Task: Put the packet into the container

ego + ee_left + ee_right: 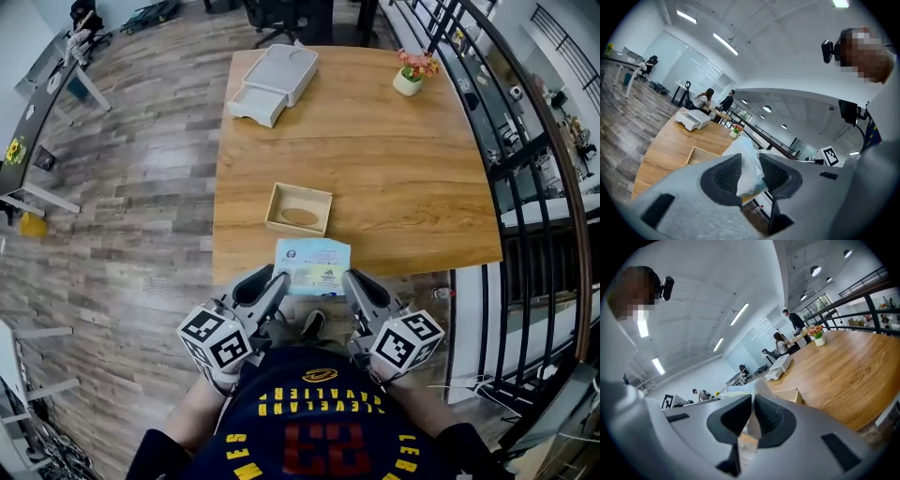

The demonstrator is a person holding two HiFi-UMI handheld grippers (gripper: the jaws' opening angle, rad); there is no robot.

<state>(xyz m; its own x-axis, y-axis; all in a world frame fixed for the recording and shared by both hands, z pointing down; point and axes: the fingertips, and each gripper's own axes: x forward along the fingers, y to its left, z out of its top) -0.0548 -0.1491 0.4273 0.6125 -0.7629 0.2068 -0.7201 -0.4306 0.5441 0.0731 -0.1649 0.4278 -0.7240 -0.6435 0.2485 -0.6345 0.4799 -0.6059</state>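
A light-blue and white packet (312, 265) hangs over the near edge of the wooden table (394, 169), stretched between my two grippers. My left gripper (278, 278) is shut on its left edge, and in the left gripper view the packet (747, 168) fills the gap between the pads. My right gripper (349, 277) is shut on the right edge; its pads pinch the thin packet (757, 386). The container, a shallow open wooden box (273, 209), sits on the table just beyond the packet. I see nothing in it.
A white plastic drawer unit (274, 82) stands at the table's far left and a small potted flower (412, 75) at its far right. A black metal railing (525, 187) runs along the right side. Wood floor lies to the left. People sit far off.
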